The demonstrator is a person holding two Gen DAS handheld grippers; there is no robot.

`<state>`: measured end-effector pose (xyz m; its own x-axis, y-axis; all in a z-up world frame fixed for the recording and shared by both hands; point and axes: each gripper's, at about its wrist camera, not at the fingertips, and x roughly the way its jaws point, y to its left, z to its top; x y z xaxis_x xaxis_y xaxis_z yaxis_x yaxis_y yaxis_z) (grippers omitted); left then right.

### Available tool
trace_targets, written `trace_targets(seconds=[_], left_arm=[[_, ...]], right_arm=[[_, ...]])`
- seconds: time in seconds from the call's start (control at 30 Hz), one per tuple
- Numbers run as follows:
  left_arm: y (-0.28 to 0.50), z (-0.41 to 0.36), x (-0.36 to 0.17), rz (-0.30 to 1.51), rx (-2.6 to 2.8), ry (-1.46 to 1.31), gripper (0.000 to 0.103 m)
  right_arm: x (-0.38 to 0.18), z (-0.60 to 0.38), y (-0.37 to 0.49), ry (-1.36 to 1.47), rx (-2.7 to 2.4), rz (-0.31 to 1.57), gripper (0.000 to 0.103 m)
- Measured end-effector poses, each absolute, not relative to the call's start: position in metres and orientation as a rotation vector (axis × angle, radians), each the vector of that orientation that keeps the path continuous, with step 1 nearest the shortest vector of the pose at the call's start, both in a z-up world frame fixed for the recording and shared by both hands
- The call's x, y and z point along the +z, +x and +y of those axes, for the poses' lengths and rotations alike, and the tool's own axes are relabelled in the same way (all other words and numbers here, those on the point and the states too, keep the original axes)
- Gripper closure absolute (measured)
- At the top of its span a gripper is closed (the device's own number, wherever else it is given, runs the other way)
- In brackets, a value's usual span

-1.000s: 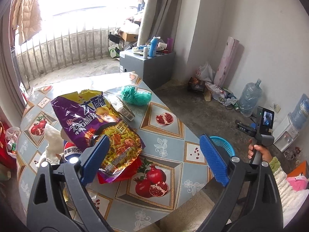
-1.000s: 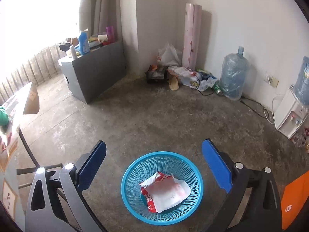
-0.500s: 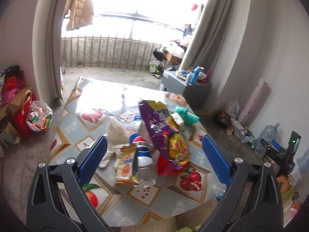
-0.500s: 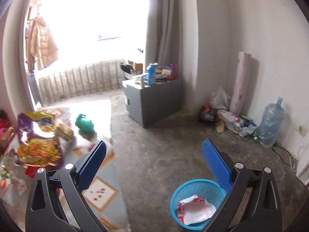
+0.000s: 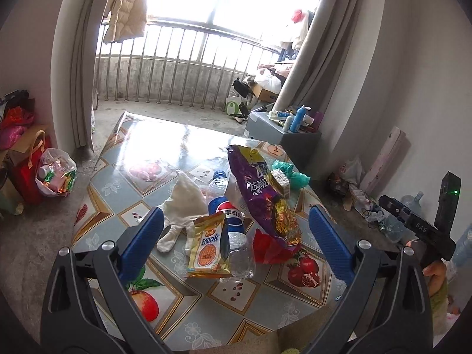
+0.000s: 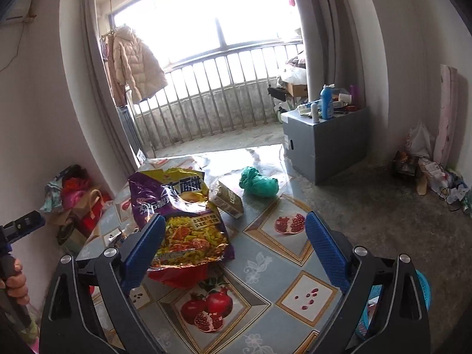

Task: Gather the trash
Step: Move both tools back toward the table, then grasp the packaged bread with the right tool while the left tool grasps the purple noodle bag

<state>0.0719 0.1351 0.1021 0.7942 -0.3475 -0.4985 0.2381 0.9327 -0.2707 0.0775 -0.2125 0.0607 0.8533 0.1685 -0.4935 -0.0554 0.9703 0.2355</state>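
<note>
Table trash under both gaping grippers

Purple-and-yellow snack bag on pomegranate-patterned grey-blue tablecloth; green bag.

A lived-in home: padded coat drying at the balcony railing (curtains drawn back), fruit-patterned table.

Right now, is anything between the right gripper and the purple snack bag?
Nothing visible. The right gripper is open and empty, and the purple snack bag lies on the table just ahead of its left finger, atop a red wrapper.
</note>
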Motion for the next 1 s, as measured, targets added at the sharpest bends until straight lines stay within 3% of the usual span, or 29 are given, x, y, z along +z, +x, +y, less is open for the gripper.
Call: trace_targets(seconds=[0.17, 0.37, 0.6, 0.87, 1.0], left_arm=[[0.096, 0.121, 0.094, 0.565, -0.365, -0.182, 0.010], [0.131, 0.106, 0.081, 0.602, -0.416, -0.184, 0.029], [0.169, 0.088, 0.068, 0.650, -0.455, -0.179, 0.043], [0.225, 0.087, 0.051, 0.770, -0.434, -0.244, 0.046], [0.246, 0.088, 0.039, 0.831, -0.453, -0.311, 0.055]], right_arm=[[0.048, -0.204, 0.100, 0.267, 0.164, 0.616, 0.026], [0.025, -0.201, 0.134, 0.327, 0.193, 0.709, 0.040], [0.009, -0.202, 0.180, 0.325, 0.206, 0.759, 0.045], [0.002, -0.179, 0.236, 0.233, 0.289, 0.762, 0.045], [-0.009, -0.167, 0.261, 0.191, 0.329, 0.780, 0.045]])
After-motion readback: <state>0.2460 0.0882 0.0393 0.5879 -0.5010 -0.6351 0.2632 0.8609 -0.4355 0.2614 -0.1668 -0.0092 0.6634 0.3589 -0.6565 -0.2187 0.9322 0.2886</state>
